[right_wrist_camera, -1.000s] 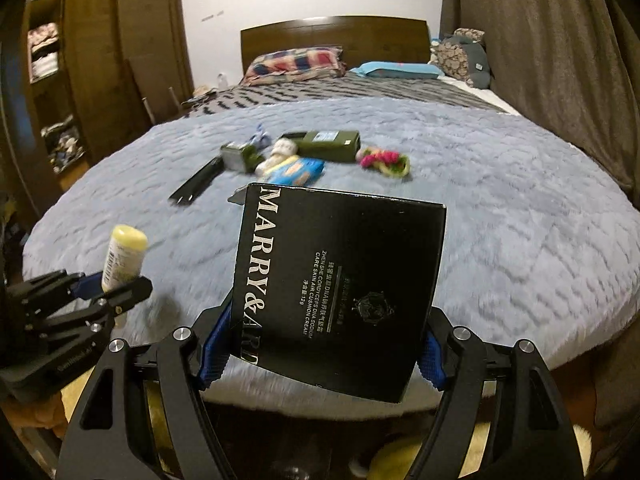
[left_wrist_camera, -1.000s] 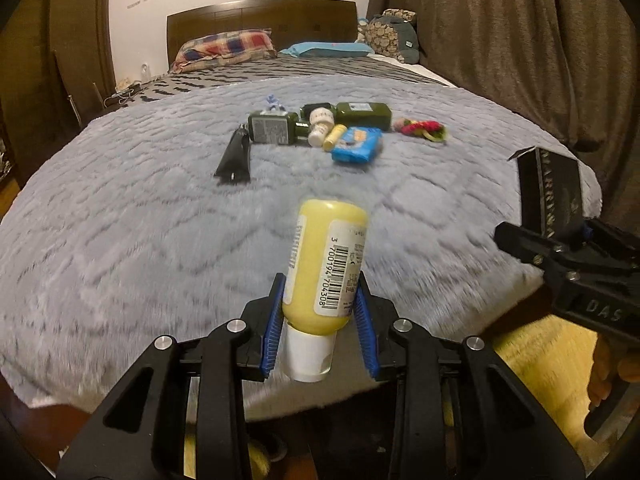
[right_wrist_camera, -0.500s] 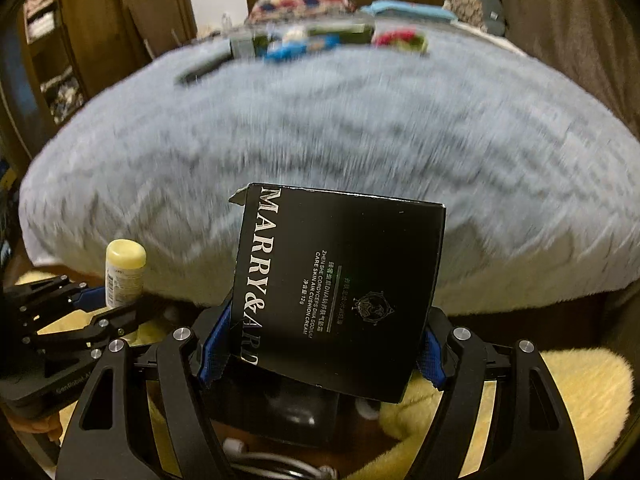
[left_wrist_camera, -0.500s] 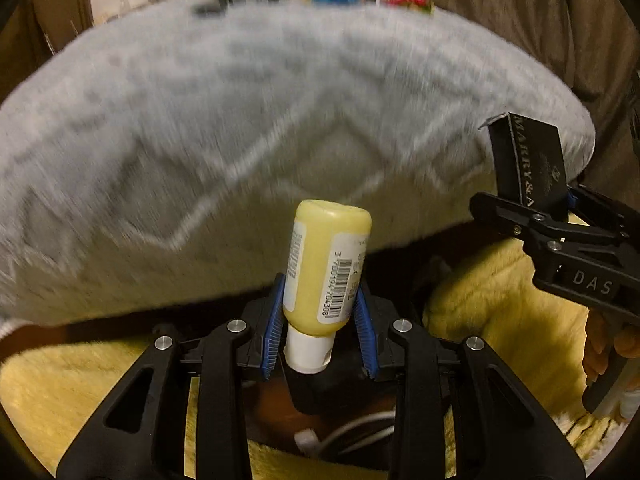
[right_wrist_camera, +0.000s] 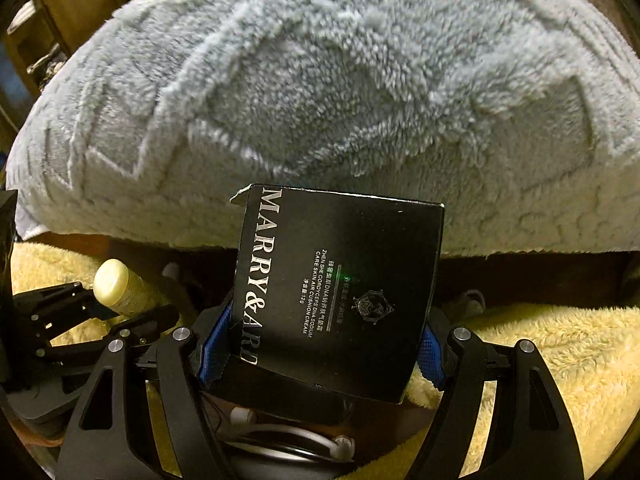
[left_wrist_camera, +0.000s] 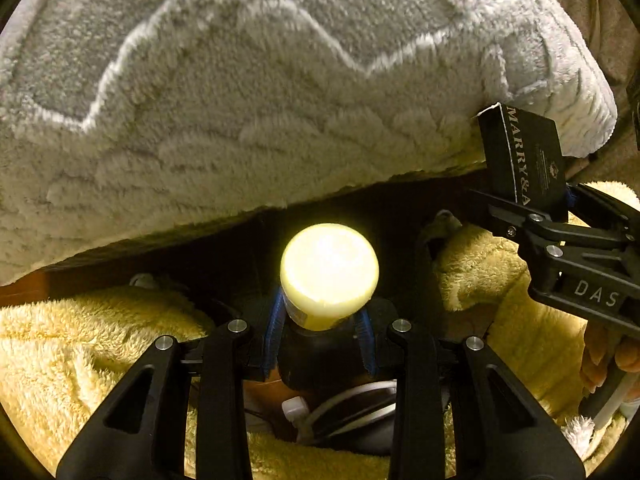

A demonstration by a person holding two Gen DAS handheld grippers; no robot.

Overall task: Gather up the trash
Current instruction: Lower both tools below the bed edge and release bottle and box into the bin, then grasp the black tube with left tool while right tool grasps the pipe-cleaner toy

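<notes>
A: Okay, left gripper (left_wrist_camera: 320,336) first. What is held?

B: A yellow bottle (left_wrist_camera: 329,270) is clamped between the blue pads (left_wrist_camera: 273,330), bottom end pointed at the lens, so only the round base is seen from the left wrist. From the right wrist the same bottle (right_wrist_camera: 116,288) is seen at the left edge, held in the left gripper (right_wrist_camera: 96,312).

A: Right gripper (right_wrist_camera: 320,344)?

B: Closed on a black carton (right_wrist_camera: 340,288). "MARRY&AR" is printed down one side in white, small text lines beside it. The carton is gripped by its lower part, blue pads (right_wrist_camera: 214,350) pressed on both side faces, top edge tilted slightly. The top left corner is torn.

A: Is it seen in the left view too?

B: Yes, black carton (left_wrist_camera: 524,156) at the right, pinched in the right gripper (left_wrist_camera: 532,204), "DAS" marked on the gripper body. Fingers of a hand (left_wrist_camera: 608,356) are glimpsed below it.

A: Where are both things placed?

B: Both are held low, below the hanging edge of the grey fleece blanket (right_wrist_camera: 340,92), over a yellow fluffy rug (right_wrist_camera: 540,356). A dark gap is seen under the bed edge. A white cable (left_wrist_camera: 348,400) and a dark object are noted beneath the left gripper; what the dark object is cannot be told. White earphones (right_wrist_camera: 340,444) are seen under the carton.

A: Bottle and carton touching?

B: No, apart, side by side.
</notes>
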